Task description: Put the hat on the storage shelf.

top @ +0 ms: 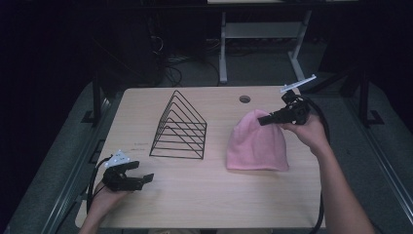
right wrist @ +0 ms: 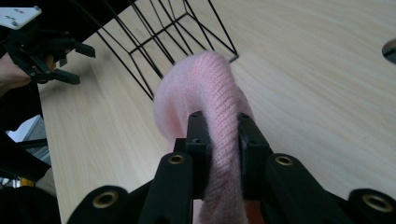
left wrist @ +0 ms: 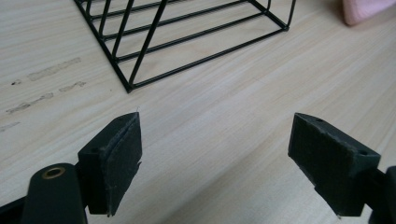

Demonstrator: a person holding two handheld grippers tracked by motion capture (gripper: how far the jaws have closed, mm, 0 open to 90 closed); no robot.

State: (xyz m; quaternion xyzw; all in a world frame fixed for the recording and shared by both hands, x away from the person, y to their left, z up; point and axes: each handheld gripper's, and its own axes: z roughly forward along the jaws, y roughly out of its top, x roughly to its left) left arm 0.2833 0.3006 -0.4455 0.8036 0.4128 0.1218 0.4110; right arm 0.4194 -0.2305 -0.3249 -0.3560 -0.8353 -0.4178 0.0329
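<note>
Dim room, dark floor and a pale desk frame beyond a light wooden table (top: 195,195) with a round cable hole (top: 245,99) near its far edge. At the near left corner, left gripper (top: 145,178) held low in a hand (top: 104,197), jaws spread wide apart over bare wood, grasping nothing; forearm cut off by the bottom of the high view. Faint smudged marks (left wrist: 51,69) on the wood just left of the rack, too blurred to read. Left of centre, black wire rack (top: 180,127) standing upright as a triangular frame, well apart from the left gripper, its top cut off in the left gripper view. Open wood between rack and near edge. Right of centre, pink knit hat (top: 257,142) lying with its brim toward the near edge, crown pulled up toward the far right. Right gripper (top: 263,120) clamped on the crown, knit folded between the two jaws in the right gripper view; lower part of the hat hidden there behind the jaws. Right hand (top: 307,130) near the right edge, cable trailing down beside the forearm.
</note>
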